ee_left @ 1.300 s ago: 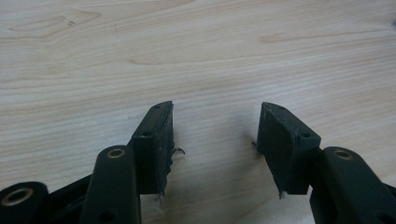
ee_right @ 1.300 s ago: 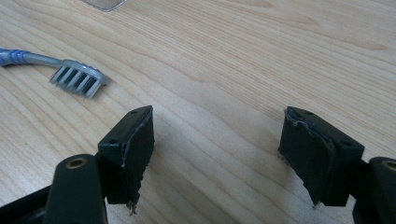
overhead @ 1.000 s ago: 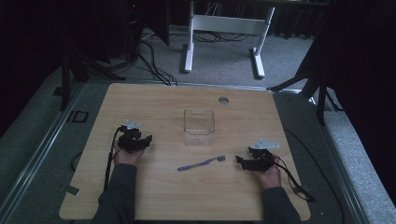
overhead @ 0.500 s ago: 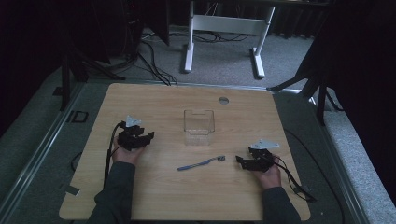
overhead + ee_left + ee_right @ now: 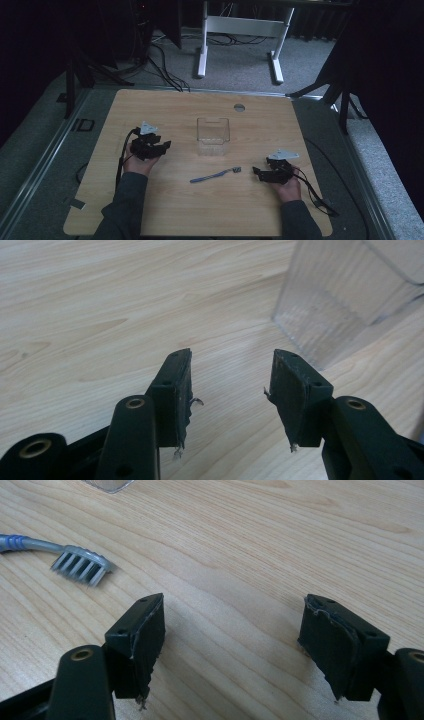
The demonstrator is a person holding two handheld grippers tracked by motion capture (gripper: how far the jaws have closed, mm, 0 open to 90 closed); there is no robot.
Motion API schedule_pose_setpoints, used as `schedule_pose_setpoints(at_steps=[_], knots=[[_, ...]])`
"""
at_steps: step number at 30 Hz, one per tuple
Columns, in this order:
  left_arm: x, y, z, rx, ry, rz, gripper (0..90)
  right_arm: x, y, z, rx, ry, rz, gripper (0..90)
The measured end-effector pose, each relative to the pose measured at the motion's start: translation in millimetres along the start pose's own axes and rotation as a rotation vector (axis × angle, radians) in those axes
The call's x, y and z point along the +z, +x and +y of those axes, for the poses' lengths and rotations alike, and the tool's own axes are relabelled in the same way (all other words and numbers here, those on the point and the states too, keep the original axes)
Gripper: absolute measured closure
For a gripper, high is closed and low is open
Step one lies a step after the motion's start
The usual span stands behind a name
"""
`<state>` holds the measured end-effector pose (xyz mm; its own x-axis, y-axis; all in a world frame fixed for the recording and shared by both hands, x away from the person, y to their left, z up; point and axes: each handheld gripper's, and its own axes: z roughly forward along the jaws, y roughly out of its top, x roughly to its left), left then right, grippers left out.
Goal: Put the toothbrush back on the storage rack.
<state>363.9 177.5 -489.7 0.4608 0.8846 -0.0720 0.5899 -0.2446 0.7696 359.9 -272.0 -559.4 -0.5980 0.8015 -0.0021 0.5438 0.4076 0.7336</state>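
Nearest me, the right gripper (image 5: 262, 172) rests low over the table (image 5: 165, 210) with its jaws spread wide and nothing between them. Just off its tips lies the toothbrush (image 5: 215, 175), flat on the wood, bristle head (image 5: 80, 568) pointing towards that gripper and handle running away to the left. A thin, low handle like that looks easy to miss: I'd judge that jaws coming down a touch off line would push it along the wood or flick the head round instead of pinching it.

Further over, the left gripper (image 5: 161, 146) has its jaws apart and empty, though they have just been closing a little. Its tips face the clear plastic box (image 5: 213, 135), which stands upright near the middle. The box looks light, so a nudge could slide or tip it.
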Motion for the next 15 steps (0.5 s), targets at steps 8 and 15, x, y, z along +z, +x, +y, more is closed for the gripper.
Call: schedule_pose_setpoints(at_steps=[8, 15], knots=[[-3.6, -8.7, 9.5, 0.025, 0.0, -0.025, 52.2, 0.1, -0.2, 0.1, 0.001, 0.0, 0.0, 25.6], [-6.9, -15.2, 19.9, 0.044, -0.003, -0.04, 52.7, 0.1, -0.3, 0.3, 0.006, 0.0, -0.001, 25.6]])
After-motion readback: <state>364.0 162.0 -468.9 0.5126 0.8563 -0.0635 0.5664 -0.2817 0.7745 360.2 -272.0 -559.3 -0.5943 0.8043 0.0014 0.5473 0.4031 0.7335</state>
